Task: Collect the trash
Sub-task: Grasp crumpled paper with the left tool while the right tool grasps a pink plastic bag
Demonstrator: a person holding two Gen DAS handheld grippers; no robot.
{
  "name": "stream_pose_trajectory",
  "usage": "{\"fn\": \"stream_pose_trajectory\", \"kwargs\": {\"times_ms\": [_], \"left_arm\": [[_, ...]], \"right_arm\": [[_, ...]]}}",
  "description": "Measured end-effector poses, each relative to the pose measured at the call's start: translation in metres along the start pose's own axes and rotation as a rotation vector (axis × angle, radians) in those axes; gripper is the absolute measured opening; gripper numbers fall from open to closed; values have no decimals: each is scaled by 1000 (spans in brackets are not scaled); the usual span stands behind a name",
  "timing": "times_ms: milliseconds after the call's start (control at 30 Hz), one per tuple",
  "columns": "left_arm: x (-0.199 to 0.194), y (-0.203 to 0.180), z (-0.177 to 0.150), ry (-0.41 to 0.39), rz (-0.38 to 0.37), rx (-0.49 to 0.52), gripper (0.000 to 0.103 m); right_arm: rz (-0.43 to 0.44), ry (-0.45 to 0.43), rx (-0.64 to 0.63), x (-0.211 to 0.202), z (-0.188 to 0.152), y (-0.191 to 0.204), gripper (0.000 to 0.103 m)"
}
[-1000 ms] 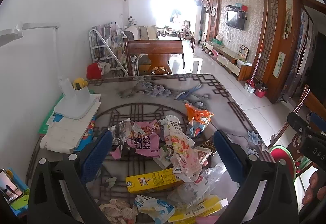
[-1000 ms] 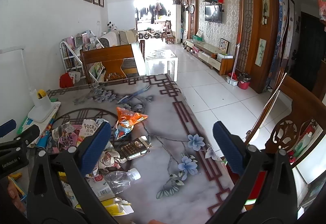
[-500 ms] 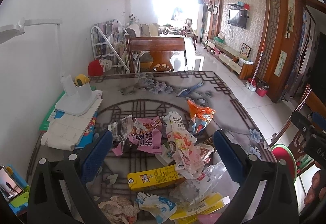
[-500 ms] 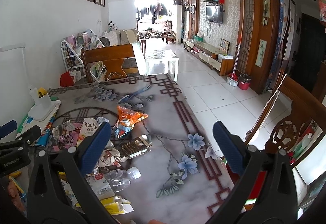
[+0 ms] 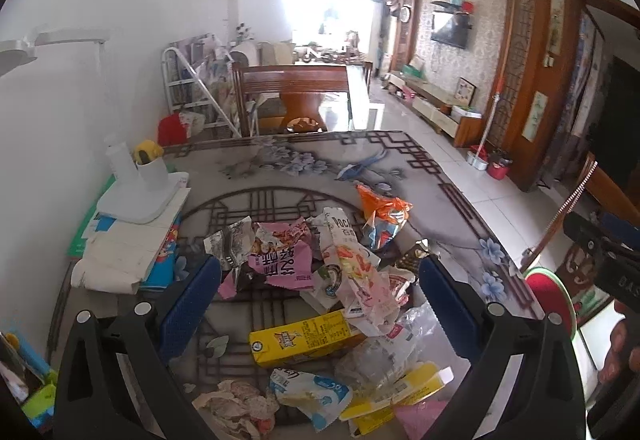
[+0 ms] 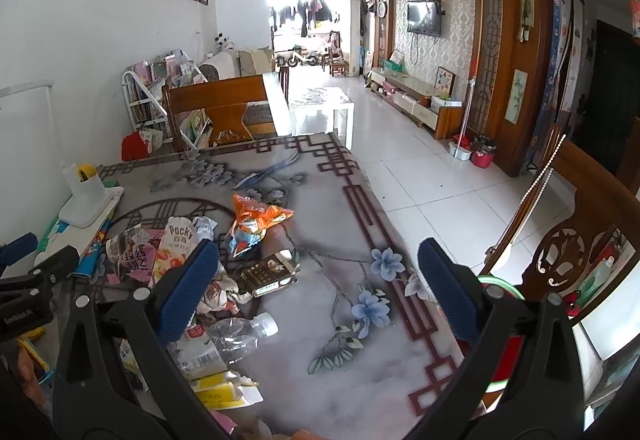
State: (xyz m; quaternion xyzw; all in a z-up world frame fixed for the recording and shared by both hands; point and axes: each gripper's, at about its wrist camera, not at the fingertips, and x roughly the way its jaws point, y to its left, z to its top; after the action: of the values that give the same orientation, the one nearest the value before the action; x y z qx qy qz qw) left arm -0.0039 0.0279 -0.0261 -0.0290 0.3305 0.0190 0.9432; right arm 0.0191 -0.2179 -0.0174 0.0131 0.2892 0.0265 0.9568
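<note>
Both views have barely shifted since a second ago; the left gripper point(image 5: 320, 292) has tipped slightly down toward the litter, jaws wide apart and empty. Its fingers bracket the heap at lower centre: a yellow carton point(image 5: 304, 338) lies crosswise between them, long axis left to right, below a wrapper reading "Pocky" point(image 5: 352, 260). The right gripper point(image 6: 318, 280), also spread and empty, hovers over bare table point(image 6: 360, 352), so the left looks nearer.
</note>
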Motion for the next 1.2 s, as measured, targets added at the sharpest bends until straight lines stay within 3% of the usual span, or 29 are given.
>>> {"fn": "stream_pose_trajectory", "kwargs": {"times_ms": [167,333,500,667,733,833,900,967,1200], "left_arm": [[4,31,-8,52,30,-3,94],[13,61,-39,159,42,-30,86],[29,70,-86,285,54,17,84],[56,80,-116,374,50,-63,73],[68,83,-124,399,49,-85,69],[77,81,-129,410,5,-124,68],[78,79,-131,403,-10,-138,53],[79,78,-130,402,-18,-149,45],[67,81,-127,376,-13,-162,33]], "right_arm": [[28,-9,11,-6,-6,-3,98],[71,20,-15,-3,-15,3,98],[132,124,-7,9,-28,8,98],[231,248,-106,23,-55,28,98],[287,318,-136,28,-69,36,91],[351,446,-183,37,-98,49,83],[382,508,-206,40,-114,56,80],[418,574,-199,46,-128,61,79],[449,674,-169,56,-152,69,71]]}}
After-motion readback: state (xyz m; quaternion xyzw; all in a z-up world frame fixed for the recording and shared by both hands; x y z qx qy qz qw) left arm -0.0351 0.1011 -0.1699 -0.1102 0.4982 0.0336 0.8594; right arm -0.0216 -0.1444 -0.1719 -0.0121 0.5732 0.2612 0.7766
